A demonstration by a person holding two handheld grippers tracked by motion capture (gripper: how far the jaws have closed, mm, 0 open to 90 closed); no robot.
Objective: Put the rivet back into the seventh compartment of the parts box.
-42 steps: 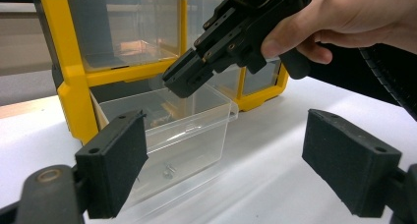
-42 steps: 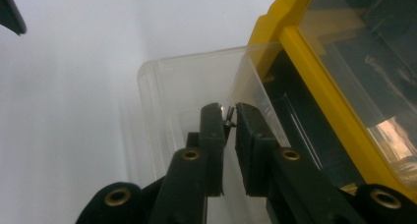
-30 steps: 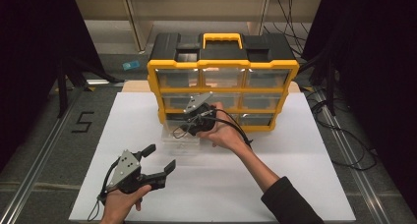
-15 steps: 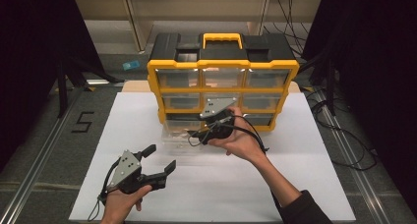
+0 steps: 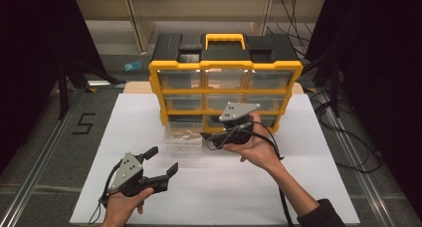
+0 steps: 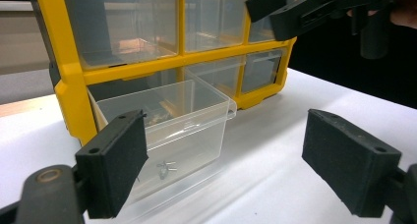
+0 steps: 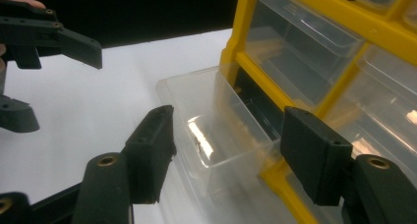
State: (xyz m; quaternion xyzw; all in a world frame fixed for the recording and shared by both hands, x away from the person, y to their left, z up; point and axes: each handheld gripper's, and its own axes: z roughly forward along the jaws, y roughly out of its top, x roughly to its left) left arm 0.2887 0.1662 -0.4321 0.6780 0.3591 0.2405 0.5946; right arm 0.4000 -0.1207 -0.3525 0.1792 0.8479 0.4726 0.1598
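Yellow-framed plastic organizer with a black top and yellow carry handle stands at the back of the white desk. Rigid glossy frame holds a grid of clear, boxy drawers. Upper drawers look empty from here.

Clear drawer from the bottom-left slot is pulled well out onto the desk, its back end still at the frame. Thin see-through plastic, rectangular, with a small lip at the front. In the left gripper view the drawer holds a small metal wing-shaped piece near the front wall and some pale small bits further back, too blurred to name. In the right gripper view the drawer sits just beside the yellow frame.

Right gripper is black, with a grey three-cornered plate on top, held just to the right of the drawer, not touching it. Its jaws have just been opening and now stand wide with nothing between them; flat matte black pads.

Left gripper is low on the desk near the front edge, well apart from the drawer. Jaws open wide, nothing held; pads are square, matte and slightly grainy.

Black cables trail from both grippers.
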